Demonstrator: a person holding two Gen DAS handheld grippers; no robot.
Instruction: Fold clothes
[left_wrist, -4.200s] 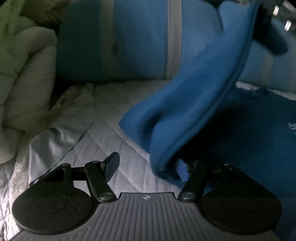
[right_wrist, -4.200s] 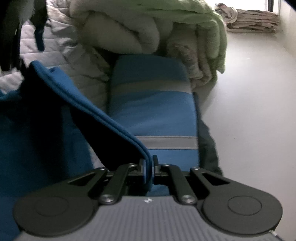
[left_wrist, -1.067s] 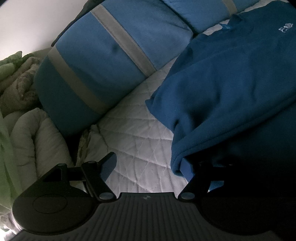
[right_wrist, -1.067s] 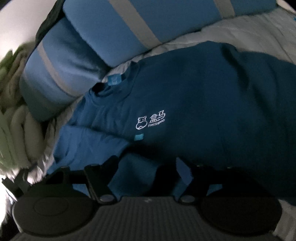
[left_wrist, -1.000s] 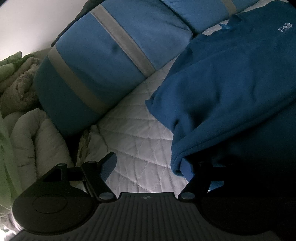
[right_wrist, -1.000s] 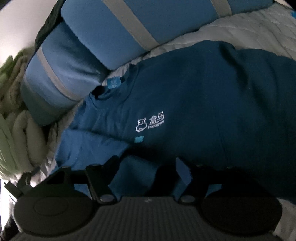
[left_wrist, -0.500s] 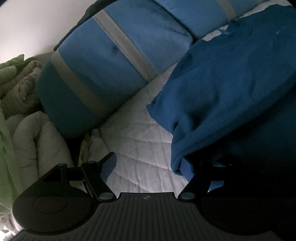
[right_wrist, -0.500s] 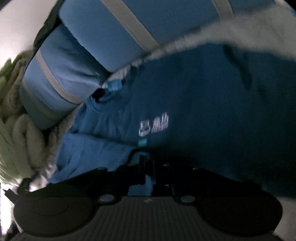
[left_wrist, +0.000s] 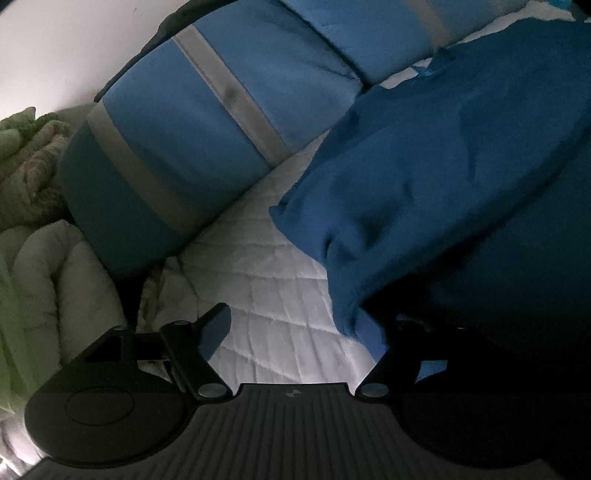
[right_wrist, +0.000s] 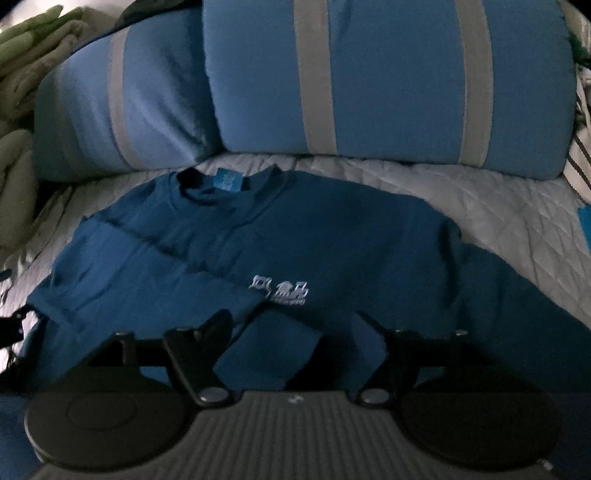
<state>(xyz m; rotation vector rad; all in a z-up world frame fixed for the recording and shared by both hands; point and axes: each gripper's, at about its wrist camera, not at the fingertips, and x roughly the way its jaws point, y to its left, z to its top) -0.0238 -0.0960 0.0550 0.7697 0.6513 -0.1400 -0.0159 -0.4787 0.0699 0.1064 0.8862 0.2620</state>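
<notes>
A dark blue sweatshirt (right_wrist: 332, 240) with a small white logo (right_wrist: 282, 291) lies front up on the white quilted bed (right_wrist: 498, 206), collar toward the pillows. Its left sleeve is folded across the chest (right_wrist: 147, 280). My right gripper (right_wrist: 295, 328) is open just above the sweatshirt's lower part, holding nothing. My left gripper (left_wrist: 295, 325) is open at the sweatshirt's left edge (left_wrist: 406, 177); its right finger is under or against the fabric, its left finger (left_wrist: 214, 325) over bare quilt (left_wrist: 266, 280).
Two blue pillows with grey stripes (right_wrist: 388, 81) (left_wrist: 177, 147) lie along the head of the bed. A bundled white and green duvet (left_wrist: 33, 258) sits at the left. A striped cloth (right_wrist: 581, 158) is at the right edge.
My right gripper briefly closed, then opened and pulled back to face the sweatshirt squarely. The left gripper stayed open and shifted slightly at the sweatshirt's edge.
</notes>
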